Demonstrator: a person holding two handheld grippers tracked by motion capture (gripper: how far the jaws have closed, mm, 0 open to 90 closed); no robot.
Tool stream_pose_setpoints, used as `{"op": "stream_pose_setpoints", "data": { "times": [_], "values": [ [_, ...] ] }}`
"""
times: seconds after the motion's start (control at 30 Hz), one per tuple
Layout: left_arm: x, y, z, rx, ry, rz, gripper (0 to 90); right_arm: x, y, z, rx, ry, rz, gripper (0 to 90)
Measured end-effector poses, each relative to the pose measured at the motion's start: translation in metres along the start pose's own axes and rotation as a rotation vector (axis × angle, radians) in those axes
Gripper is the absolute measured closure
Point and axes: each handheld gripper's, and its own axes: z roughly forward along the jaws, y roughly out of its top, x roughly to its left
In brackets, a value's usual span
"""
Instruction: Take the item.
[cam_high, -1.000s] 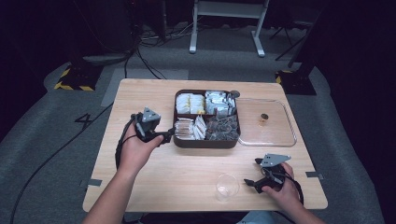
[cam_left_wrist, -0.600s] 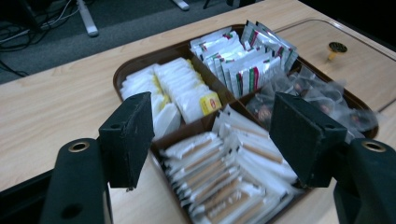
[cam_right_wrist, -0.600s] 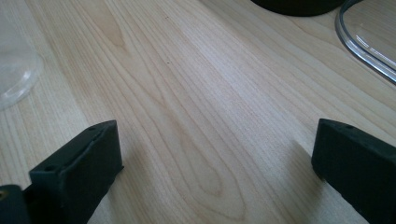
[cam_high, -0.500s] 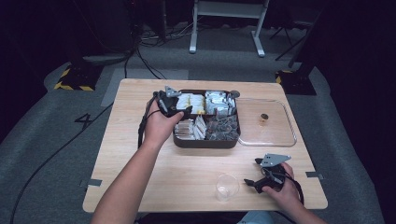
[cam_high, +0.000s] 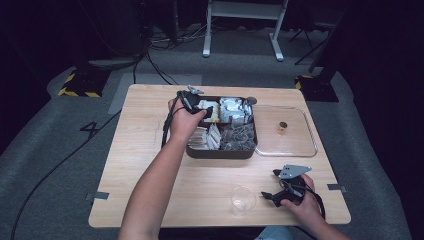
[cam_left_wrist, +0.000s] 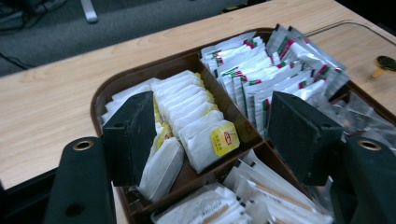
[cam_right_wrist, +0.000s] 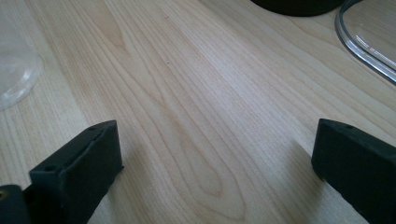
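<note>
Tea bags (cam_left_wrist: 196, 126), white with yellow tags, packed in the rear-left compartment of the brown four-compartment tray (cam_high: 220, 152) mid-counter, left gripper (cam_left_wrist: 212, 126) wide open straddling them, empty; clear lid (cam_high: 285, 147) abuts tray; one clear cup (cam_high: 243, 199) beside right gripper (cam_high: 267, 196), open, empty.

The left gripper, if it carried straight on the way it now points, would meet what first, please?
Most likely the white tea bags in the brown tray: the left gripper is open, with those bags between its fingers, though depth is unclear.
</note>
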Motion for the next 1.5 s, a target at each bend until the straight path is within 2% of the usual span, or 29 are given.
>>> {"op": "stream_pose_setpoints", "data": {
  "times": [0.07, 0.13, 0.23, 0.33, 0.63, 0.73, 1.0, 1.17, 1.33, 1.5],
  "values": [
    [0.002, -0.002, 0.008, 0.024, 0.01, -0.002, 33.3, 0.0, 0.0, 0.0, 0.003, -0.002, 0.002, 1.7],
    [0.002, -0.003, 0.013, 0.027, 0.01, -0.016, 33.4, 0.0, 0.001, 0.0, 0.003, -0.003, 0.003, 1.7],
    [0.004, -0.005, 0.024, 0.051, -0.004, -0.059, 34.8, 0.0, 0.001, 0.001, 0.002, -0.005, 0.001, 1.7],
    [0.005, -0.007, 0.032, 0.077, -0.019, -0.073, 37.1, 0.0, 0.001, 0.001, 0.002, -0.005, 0.003, 1.7],
    [0.011, -0.013, 0.049, 0.16, -0.052, -0.12, 47.9, 0.0, 0.001, 0.001, 0.003, -0.007, 0.002, 1.7],
    [0.013, -0.014, 0.053, 0.169, -0.064, -0.13, 50.7, 0.0, 0.001, 0.001, 0.002, -0.008, 0.002, 1.7],
    [0.011, -0.011, 0.064, 0.185, -0.096, -0.103, 55.2, 0.0, 0.001, 0.001, 0.001, -0.009, 0.001, 1.7],
    [0.011, -0.01, 0.071, 0.2, -0.09, -0.093, 57.6, 0.0, 0.001, 0.001, 0.001, -0.01, 0.003, 1.7],
    [0.01, -0.011, 0.076, 0.235, -0.086, -0.102, 57.9, 0.0, 0.001, 0.001, 0.002, -0.01, 0.002, 1.7],
    [0.01, -0.012, 0.079, 0.277, -0.098, -0.088, 61.4, 0.001, 0.001, 0.001, 0.002, -0.01, 0.003, 1.7]
  ]
}}
